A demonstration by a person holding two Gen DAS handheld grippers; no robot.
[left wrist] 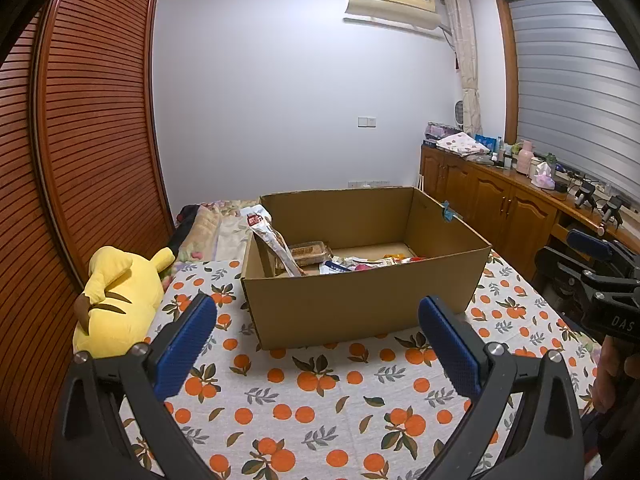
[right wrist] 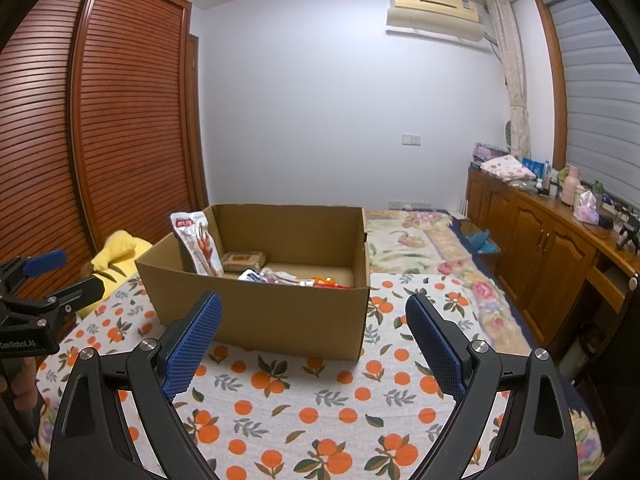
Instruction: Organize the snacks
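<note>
An open cardboard box (left wrist: pixel 360 304) (right wrist: pixel 280 312) stands on the orange-print cloth (left wrist: pixel 304 396) (right wrist: pixel 320 412). Several snack packets lie inside it: a tall white-and-red bag (left wrist: pixel 272 240) (right wrist: pixel 198 246) leaning at the box's left wall, a brown cake pack (left wrist: pixel 310 254) (right wrist: pixel 244 260), and mixed wrappers (left wrist: pixel 360 264) (right wrist: pixel 296 278) on the floor of the box. My left gripper (left wrist: pixel 318 316) is open, held short of the box's near wall, nothing between its blue pads. My right gripper (right wrist: pixel 314 312) is likewise open and empty in front of the box. Each gripper shows at the edge of the other's view.
A yellow plush toy (left wrist: pixel 116 300) (right wrist: pixel 116 256) lies left of the box beside a slatted wooden wardrobe (left wrist: pixel 88 140). A floral blanket (right wrist: pixel 420 244) covers the bed behind. Wooden cabinets (right wrist: pixel 540 248) with clutter line the right wall.
</note>
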